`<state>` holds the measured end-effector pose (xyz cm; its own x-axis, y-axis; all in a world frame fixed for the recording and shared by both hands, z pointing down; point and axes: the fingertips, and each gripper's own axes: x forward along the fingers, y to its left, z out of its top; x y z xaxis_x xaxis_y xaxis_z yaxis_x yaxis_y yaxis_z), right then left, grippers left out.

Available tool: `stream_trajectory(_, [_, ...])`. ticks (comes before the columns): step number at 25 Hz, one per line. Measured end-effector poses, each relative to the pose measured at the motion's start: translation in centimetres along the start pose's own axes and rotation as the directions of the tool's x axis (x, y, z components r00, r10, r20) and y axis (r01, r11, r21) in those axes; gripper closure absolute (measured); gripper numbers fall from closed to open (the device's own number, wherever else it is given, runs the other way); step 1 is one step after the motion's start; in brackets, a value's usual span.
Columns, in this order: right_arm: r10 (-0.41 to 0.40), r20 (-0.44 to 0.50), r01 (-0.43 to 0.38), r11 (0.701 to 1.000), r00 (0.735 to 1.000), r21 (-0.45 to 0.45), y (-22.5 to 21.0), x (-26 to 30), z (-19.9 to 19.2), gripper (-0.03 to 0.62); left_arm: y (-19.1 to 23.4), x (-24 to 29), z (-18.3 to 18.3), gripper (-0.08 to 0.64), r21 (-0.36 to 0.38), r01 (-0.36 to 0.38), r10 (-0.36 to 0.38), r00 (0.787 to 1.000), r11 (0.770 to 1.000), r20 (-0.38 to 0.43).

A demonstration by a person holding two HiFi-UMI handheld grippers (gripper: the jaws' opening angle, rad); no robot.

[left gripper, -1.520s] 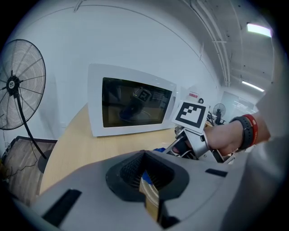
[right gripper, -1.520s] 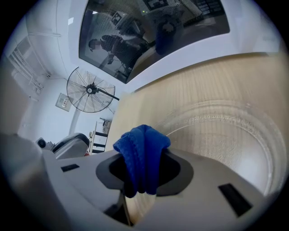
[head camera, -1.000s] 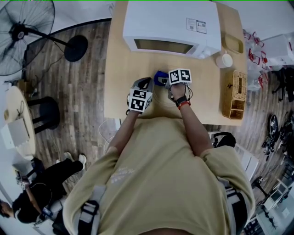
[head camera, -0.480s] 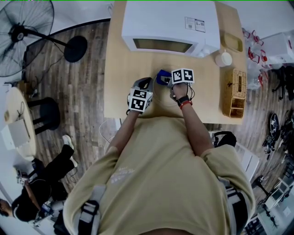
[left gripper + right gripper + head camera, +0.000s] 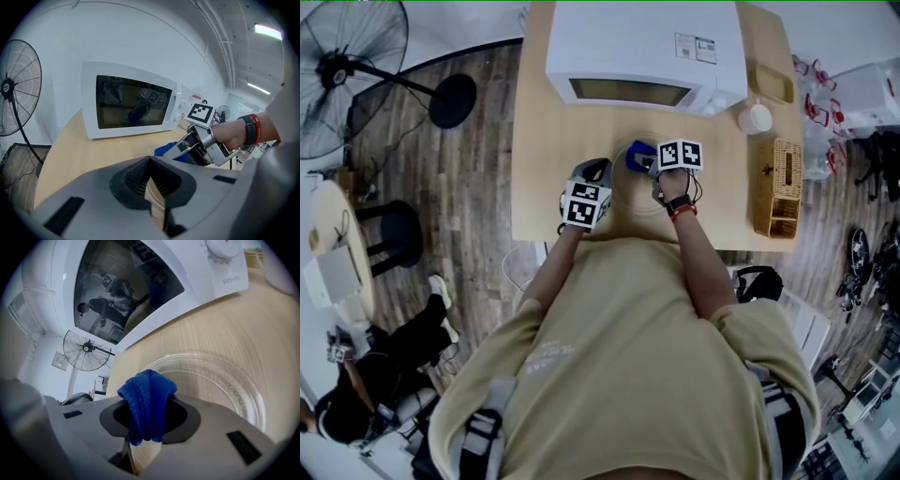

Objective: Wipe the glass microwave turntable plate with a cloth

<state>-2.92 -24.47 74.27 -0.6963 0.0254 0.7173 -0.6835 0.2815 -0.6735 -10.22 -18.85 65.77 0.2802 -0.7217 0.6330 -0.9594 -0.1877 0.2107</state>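
1. Since the earlier head views, the right gripper (image 5: pixel 649 161) has carried the blue cloth (image 5: pixel 638 156) to the person's right and slightly toward the microwave (image 5: pixel 642 47). The left gripper (image 5: pixel 596 170) has kept its place on the table (image 5: pixel 542 141).
2. Right gripper: its jaws are clamped on the cloth, which bulges out of them in a folded bunch.
3. Left gripper: its jaws are drawn nearly together, with only a thin tan sliver showing between them. Whether the plate's rim sits in that sliver cannot be resolved.
4. The glass turntable plate (image 5: pixel 213 380) lies flat on the table in front of the microwave door. In the head view it is almost invisible against the wood.
5. Governing relation: in the right gripper view the plate extends ahead and to the right of the jaws, and the cloth sits over its near-left rim. Contact between cloth and glass is not confirmed. The plate is round, so no long axis constrains the stroke.
6. The right gripper is the nearer one to the plate's open surface. The left gripper sits just beside it on the left.
7. Judgement: wiping is under way. The next stroke probably sweeps forward and rightward across the centre, toward the far rim.
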Motion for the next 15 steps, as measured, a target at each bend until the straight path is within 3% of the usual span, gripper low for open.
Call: stream_trajectory(15, [-0.049, 0.008, 0.049, 0.999, 0.999, -0.016, -1.9, -1.8, 0.3, 0.460, -0.6, 0.4, 0.3, 0.548, 0.006, 0.025, -0.025, 1.000, 1.000, -0.002])
